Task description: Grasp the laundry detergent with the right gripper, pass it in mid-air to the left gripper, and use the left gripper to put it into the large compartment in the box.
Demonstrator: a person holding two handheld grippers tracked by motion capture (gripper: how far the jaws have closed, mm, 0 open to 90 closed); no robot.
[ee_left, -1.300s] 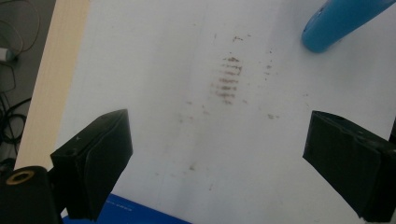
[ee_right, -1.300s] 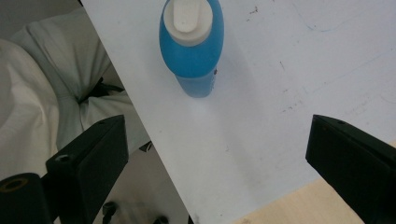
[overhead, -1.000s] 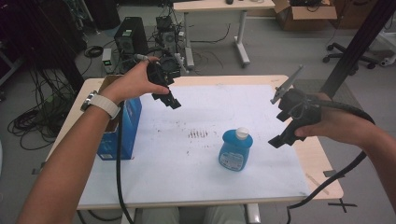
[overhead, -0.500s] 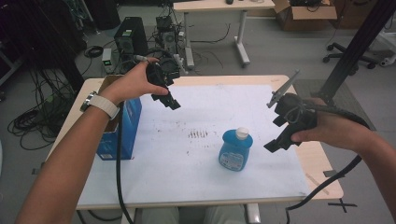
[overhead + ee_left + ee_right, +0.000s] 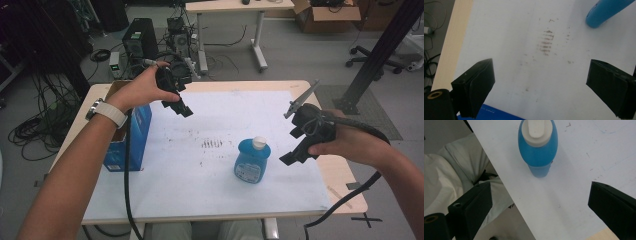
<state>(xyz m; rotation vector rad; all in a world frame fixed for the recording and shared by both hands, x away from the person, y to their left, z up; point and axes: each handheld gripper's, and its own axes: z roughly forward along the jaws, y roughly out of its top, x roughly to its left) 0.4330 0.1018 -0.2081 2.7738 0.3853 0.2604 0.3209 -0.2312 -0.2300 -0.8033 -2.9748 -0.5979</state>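
Observation:
A blue bottle (image 5: 251, 161) with a white cap stands upright on the white table sheet (image 5: 210, 170), a little right of centre. My right gripper (image 5: 296, 150) hovers just to its right, jaws open with nothing between them; in the right gripper view the bottle (image 5: 538, 146) stands ahead of the jaws, apart from them. My left gripper (image 5: 183, 109) is held in the air over the table's far left part, jaws spread wide and empty. Its own view looks down on the sheet with a smudged mark (image 5: 546, 42), and the bottle (image 5: 604, 11) is at the top right.
A blue cardboard box (image 5: 125, 140) stands on the table's left edge, under my left forearm. Cables trail from both grippers. Beyond the table are computer cases (image 5: 137, 42), another desk (image 5: 235, 7), an office chair (image 5: 380, 55) and a black post (image 5: 382, 50).
My right gripper has drifted slightly left and down, closer to the bottle. The left gripper and the bottle have kept still.

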